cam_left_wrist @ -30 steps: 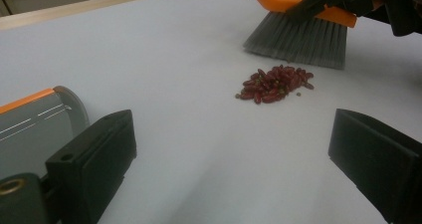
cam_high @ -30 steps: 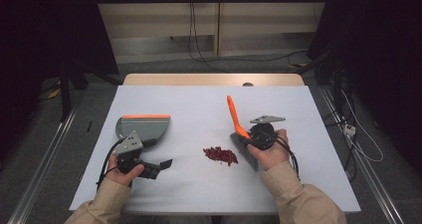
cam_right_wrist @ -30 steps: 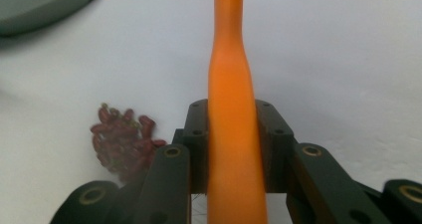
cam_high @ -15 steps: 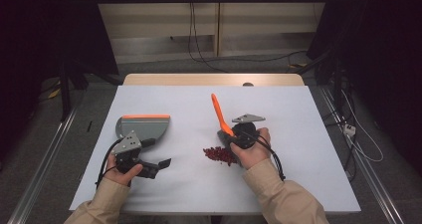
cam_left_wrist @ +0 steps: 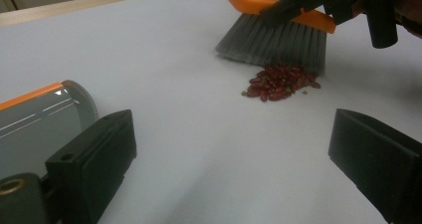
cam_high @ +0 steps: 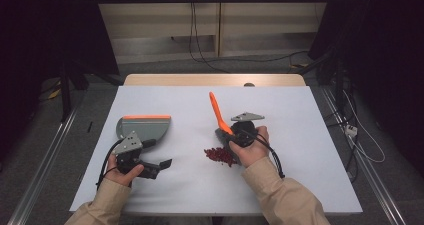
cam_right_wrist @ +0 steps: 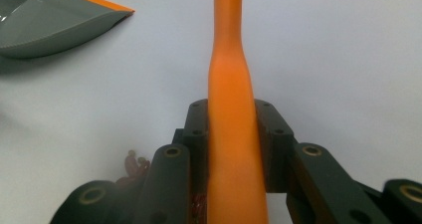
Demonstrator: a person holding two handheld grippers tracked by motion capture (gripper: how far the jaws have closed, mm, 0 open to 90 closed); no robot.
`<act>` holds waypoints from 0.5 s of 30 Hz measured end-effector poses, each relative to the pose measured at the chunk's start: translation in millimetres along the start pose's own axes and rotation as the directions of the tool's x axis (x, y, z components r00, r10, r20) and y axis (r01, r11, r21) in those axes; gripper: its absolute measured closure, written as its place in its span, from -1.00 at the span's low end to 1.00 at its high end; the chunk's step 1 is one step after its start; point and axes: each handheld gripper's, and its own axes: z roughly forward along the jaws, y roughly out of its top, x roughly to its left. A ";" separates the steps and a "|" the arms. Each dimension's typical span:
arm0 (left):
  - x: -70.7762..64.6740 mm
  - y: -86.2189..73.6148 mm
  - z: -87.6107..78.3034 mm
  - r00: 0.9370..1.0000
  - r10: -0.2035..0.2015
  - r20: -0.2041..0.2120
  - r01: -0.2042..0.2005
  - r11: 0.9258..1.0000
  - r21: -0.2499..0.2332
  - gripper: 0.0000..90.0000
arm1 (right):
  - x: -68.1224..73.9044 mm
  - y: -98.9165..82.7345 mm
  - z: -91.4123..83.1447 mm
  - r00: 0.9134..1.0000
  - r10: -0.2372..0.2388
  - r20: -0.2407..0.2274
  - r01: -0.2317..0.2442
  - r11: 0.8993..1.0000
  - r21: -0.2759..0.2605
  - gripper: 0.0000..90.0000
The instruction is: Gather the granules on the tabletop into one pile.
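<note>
My right gripper has been sliding the brush left across the table, so its bristles are now touching the little pile of red beans. It is squeezing the orange handle tight. My left gripper is waiting wide open and holding nothing, just beside the dustpan, maybe touching it.

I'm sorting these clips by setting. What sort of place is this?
Probably a lab or recording rig, not a home: a white table set among dark curtains, metal floor rails beside it and loose cables behind, with just a brush, dustpan and beans laid out.
</note>
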 end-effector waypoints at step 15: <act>4.8 4.3 -13.2 0.999 -0.032 -0.031 0.031 0.999 -0.024 -0.90 | -4.6 1.4 -11.8 1.000 -0.001 -0.027 0.000 1.000 -0.011 0.59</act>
